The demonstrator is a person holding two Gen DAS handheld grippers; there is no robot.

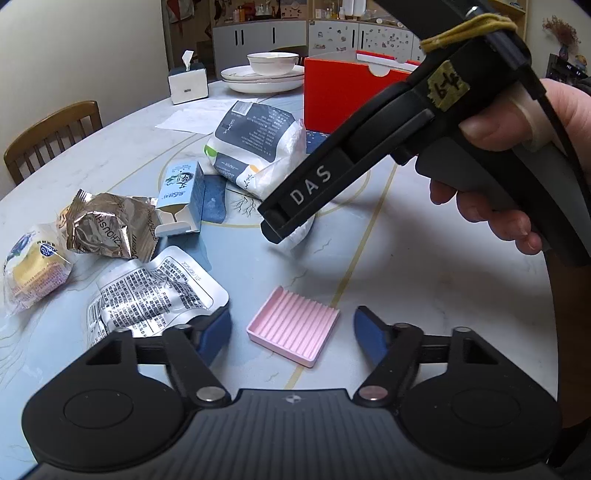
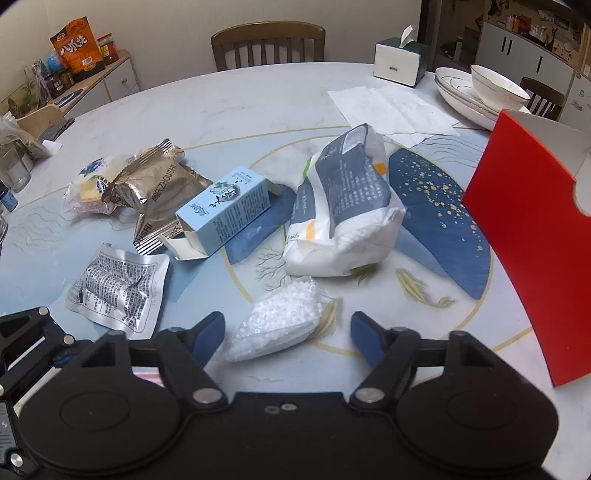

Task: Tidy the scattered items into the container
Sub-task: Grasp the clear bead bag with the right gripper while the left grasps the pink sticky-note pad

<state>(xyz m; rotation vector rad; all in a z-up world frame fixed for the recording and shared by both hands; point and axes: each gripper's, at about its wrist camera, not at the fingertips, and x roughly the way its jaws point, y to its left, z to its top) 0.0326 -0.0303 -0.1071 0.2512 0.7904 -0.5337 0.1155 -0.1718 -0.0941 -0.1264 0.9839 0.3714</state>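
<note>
We see the red container (image 2: 524,229) cut off at the right edge, its inside hidden. The right gripper (image 1: 284,229) covers part of the white bead bag (image 1: 301,236). The shelf jars (image 1: 258,11) are too small to read.

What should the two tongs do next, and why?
Probably squeeze shut. The left tongs sit around the pink ridged tray and the right tongs around the little bag of white beads, but the blue pads do not seem to press either one yet. Next stop would be the red box.

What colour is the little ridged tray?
Pink. The ridged tray shows best in the left wrist view, lying on the table.
</note>
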